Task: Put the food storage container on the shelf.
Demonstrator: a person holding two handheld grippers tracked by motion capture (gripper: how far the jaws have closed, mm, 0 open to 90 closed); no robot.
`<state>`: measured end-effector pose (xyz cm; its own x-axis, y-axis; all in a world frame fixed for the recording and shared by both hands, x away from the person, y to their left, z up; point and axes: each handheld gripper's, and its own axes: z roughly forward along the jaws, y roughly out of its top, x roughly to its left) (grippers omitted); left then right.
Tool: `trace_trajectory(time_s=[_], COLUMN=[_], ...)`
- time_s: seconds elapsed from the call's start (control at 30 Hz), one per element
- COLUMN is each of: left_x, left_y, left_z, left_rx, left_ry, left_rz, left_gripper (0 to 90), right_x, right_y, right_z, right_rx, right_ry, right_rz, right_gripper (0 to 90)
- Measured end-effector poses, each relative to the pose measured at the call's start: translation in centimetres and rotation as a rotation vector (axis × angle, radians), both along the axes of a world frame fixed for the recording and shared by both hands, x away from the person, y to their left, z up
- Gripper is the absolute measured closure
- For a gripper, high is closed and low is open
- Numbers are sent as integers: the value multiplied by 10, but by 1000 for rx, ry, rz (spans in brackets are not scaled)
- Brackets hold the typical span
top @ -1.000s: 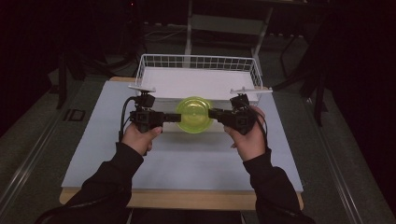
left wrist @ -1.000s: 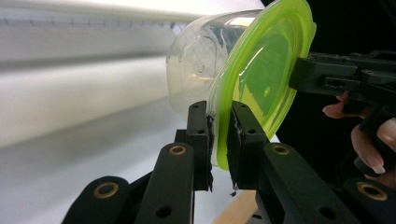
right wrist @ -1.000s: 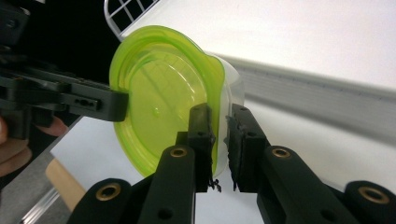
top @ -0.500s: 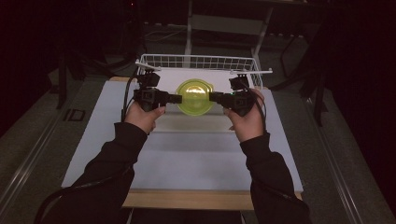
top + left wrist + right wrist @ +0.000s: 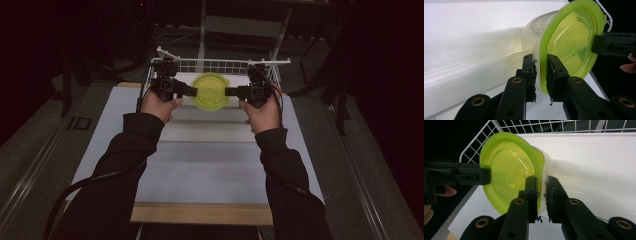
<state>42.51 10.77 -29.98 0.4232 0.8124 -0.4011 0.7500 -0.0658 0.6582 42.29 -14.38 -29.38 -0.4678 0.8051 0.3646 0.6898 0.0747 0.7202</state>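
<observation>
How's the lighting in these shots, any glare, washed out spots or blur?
High view: dim and dark at the edges, the white table moderately lit. Left gripper view: the table surface blows out to near white, the green lid glows translucent, the near jaws slightly soft. Right gripper view: bright table, black surroundings, wire basket crisp.

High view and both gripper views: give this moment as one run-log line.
left gripper: shut on container | right gripper: shut on container | clear round plastic container with green lid: held beside white wire basket

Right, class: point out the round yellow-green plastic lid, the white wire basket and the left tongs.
Round yellow-green plastic lid point(image 5: 210, 90), high view, middle of its top.
White wire basket point(image 5: 220, 66), high view, far wall.
Left tongs point(image 5: 540, 75), left gripper view, between the tips gripping the lid's rim.
</observation>
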Motion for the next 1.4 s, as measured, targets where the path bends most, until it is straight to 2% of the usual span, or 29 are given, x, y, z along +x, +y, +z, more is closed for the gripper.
trace_trajectory(time_s=[0.1,0.23,0.33,0.47,0.53,0.63,0.73,0.83,1.0,1.03,1.1,1.23,1.33,1.37,1.4], left_x=[6,11,16,23,25,28,30,30,23,21,15,-1,-13,-17,-21], left_y=[-1,-6,-8,-10,-14,-16,-14,-12,-4,-3,0,2,3,4,4], left_z=[0,0,-1,-1,-3,-5,-5,-2,6,7,10,14,16,16,15], left_rx=[-15,-13,-14,-22,-13,-32,-28,-13,-7,2,-14,-11,-22,-23,-25], left_ry=[10,4,10,7,13,5,-6,-24,-54,-56,-66,-100,-135,-147,-158], left_rz=[0,-23,-18,-8,-12,7,22,32,46,41,32,11,-8,-20,-22], left_gripper=[772,656,627,573,546,497,478,451,429,429,424,401,375,367,317], right_x=[7,16,21,28,33,38,39,37,31,29,25,11,1,-2,-6], right_y=[0,0,1,1,0,-2,-3,-2,-5,-5,-6,-8,-5,-3,-1], right_z=[2,4,4,2,0,-2,0,2,6,7,9,13,13,11,10], right_rx=[-3,1,8,11,12,14,23,2,-31,-38,-54,-48,-50,-56,-60], right_ry=[28,60,66,52,57,65,55,38,0,-14,-26,-79,-98,-101,-99], right_rz=[-17,-16,-18,-22,-25,-23,-28,-20,-16,-10,-4,9,33,46,59], right_gripper=[801,783,728,628,615,578,551,504,471,465,464,465,505,553,578])
